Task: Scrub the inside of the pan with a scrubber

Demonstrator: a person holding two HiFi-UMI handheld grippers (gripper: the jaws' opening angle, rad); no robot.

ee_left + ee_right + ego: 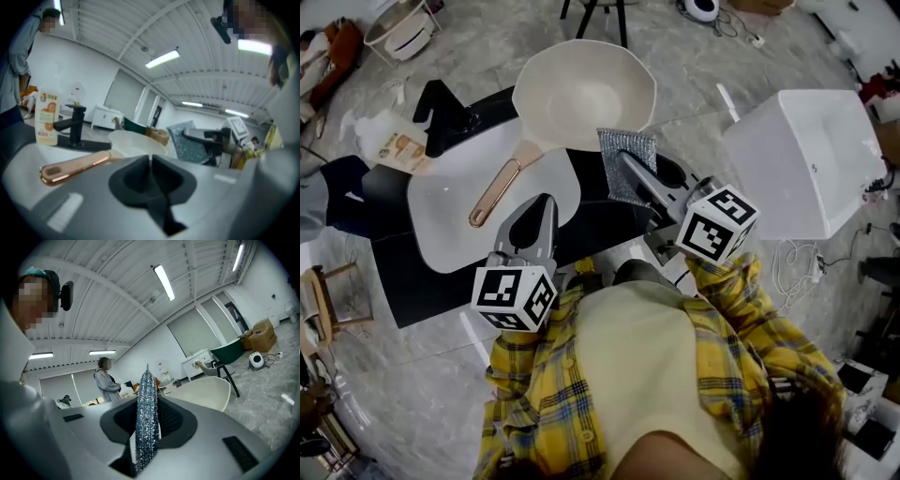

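The pan point(584, 94) is sitting upright at the far edge of the white sink point(441, 216), its rose-gold handle point(495, 192) reaching back over the basin toward the person. It is looking stiff, smooth and probably slippery, likely to slide when pushed, so the handle is offering the steadiest hold. The scrubber point(627, 150), thin and soft, is standing pinched by its lower part in the right gripper point(630, 169), just short of the pan's rim. The left gripper point(151, 161) is hovering near the handle's end, jaws pressed together and carrying nothing.
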